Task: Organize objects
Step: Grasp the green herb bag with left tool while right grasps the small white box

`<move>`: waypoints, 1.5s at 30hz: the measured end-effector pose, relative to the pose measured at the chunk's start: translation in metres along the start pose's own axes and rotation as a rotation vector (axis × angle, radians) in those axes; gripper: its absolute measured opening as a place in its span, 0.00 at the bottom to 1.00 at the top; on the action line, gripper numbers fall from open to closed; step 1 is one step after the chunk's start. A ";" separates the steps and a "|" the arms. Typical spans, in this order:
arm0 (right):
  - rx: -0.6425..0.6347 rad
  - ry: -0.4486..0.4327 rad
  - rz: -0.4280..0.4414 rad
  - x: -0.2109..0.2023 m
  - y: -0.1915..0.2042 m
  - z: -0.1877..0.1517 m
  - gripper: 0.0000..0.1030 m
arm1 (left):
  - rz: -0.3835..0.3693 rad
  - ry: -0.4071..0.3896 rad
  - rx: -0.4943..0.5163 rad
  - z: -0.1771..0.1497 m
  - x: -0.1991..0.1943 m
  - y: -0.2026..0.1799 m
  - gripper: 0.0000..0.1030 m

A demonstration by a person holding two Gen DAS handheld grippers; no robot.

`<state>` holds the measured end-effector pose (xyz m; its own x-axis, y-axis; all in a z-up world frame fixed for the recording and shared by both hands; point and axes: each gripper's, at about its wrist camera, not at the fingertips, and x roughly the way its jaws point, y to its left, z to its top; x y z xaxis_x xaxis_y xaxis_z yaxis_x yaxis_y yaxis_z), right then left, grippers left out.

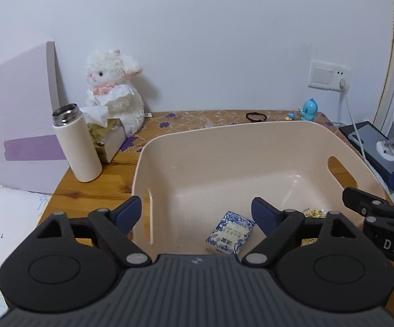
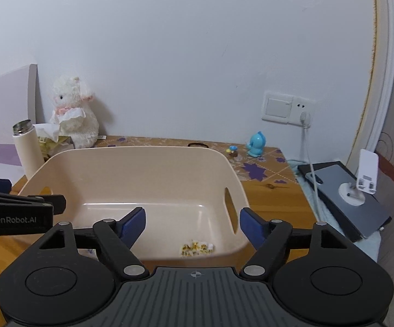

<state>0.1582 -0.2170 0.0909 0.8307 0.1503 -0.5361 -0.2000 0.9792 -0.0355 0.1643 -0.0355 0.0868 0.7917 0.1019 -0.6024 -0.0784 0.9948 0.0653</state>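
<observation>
A beige plastic bin [image 1: 224,147] [image 2: 142,160] stands on the wooden table. Inside it lie a blue-and-white patterned box [image 1: 229,233] and a small yellow floral packet [image 1: 314,213] [image 2: 197,248]. My left gripper [image 1: 197,212] is open and empty, held above the bin's near left side. My right gripper [image 2: 192,224] is open and empty, above the bin's near right corner. Each gripper shows at the edge of the other's view.
A white thermos [image 1: 78,144] [image 2: 26,150], tissue box [image 1: 109,139], white plush toy [image 1: 115,90] [image 2: 74,114], black hair tie [image 1: 256,116], blue figurine [image 1: 310,110] [image 2: 256,144] and mushroom trinket [image 2: 232,151] stand behind the bin. A tablet [image 2: 346,199] with phone stand [image 2: 360,185] lies right.
</observation>
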 end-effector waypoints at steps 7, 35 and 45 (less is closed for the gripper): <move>-0.017 0.009 -0.014 -0.029 -0.011 -0.019 0.83 | -0.008 0.003 0.012 -0.018 -0.030 -0.005 0.88; -0.040 0.202 -0.025 -0.013 -0.036 -0.100 0.86 | -0.096 0.261 -0.009 -0.118 0.007 -0.019 0.88; -0.033 0.207 -0.036 0.027 -0.035 -0.108 0.80 | -0.162 0.290 -0.021 -0.123 0.030 -0.018 0.87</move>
<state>0.1310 -0.2620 -0.0136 0.7140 0.0810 -0.6954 -0.1924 0.9777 -0.0836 0.1149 -0.0501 -0.0308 0.5897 -0.0636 -0.8051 0.0198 0.9977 -0.0644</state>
